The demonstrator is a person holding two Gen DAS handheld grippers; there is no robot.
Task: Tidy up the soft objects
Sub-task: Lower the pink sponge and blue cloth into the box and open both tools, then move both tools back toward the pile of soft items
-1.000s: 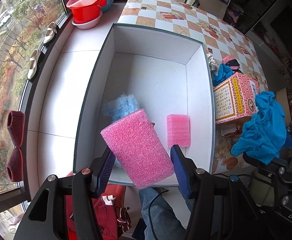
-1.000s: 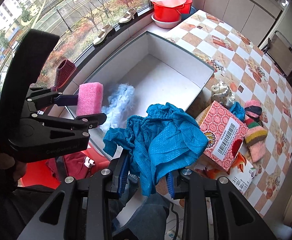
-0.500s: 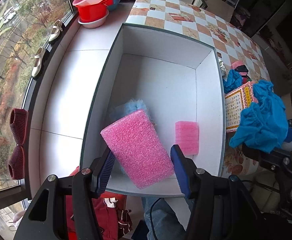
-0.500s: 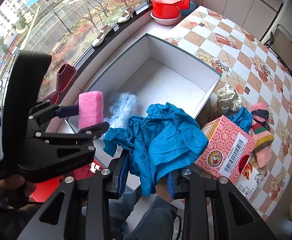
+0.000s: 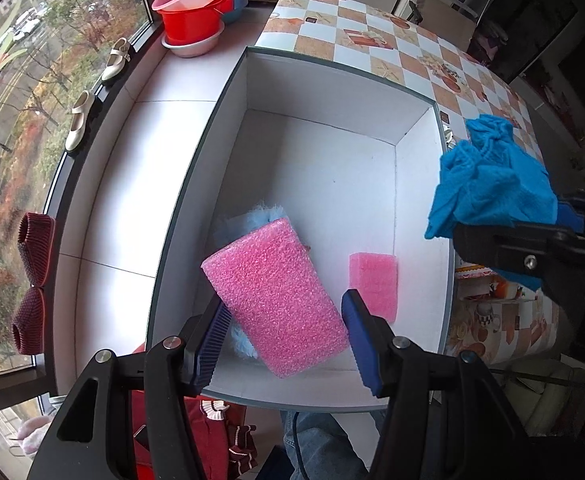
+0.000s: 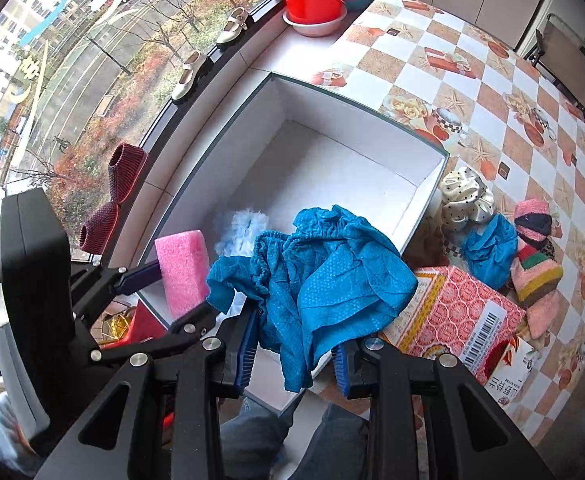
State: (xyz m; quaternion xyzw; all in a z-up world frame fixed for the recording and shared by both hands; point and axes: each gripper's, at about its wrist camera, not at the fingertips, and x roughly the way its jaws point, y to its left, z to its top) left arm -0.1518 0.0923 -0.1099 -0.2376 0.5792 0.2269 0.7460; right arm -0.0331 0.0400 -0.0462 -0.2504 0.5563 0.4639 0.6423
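My left gripper [image 5: 286, 332] is shut on a large pink foam block [image 5: 276, 296] and holds it above the near end of the white open box [image 5: 324, 92]. Inside the box lie a fluffy light-blue cloth [image 5: 258, 216] and a small pink foam piece [image 5: 373, 280]. My right gripper [image 6: 296, 352] is shut on a crumpled blue cloth [image 6: 316, 276] and holds it above the box's near right edge. In the right wrist view the left gripper with its pink block [image 6: 182, 270] is at the left.
On the checkered table [image 6: 472, 92] right of the box lie a red patterned carton [image 6: 456, 316], a polka-dot cloth [image 6: 466, 196], another blue cloth [image 6: 490, 250] and striped socks [image 6: 536, 276]. Red basins [image 5: 196, 12], shoes [image 5: 78, 120] and dark-red slippers [image 5: 32, 280] line the windowsill.
Both grippers have moved further over the box with their loads still held. The blue cloth now hangs at the box's right wall instead of above the carton.
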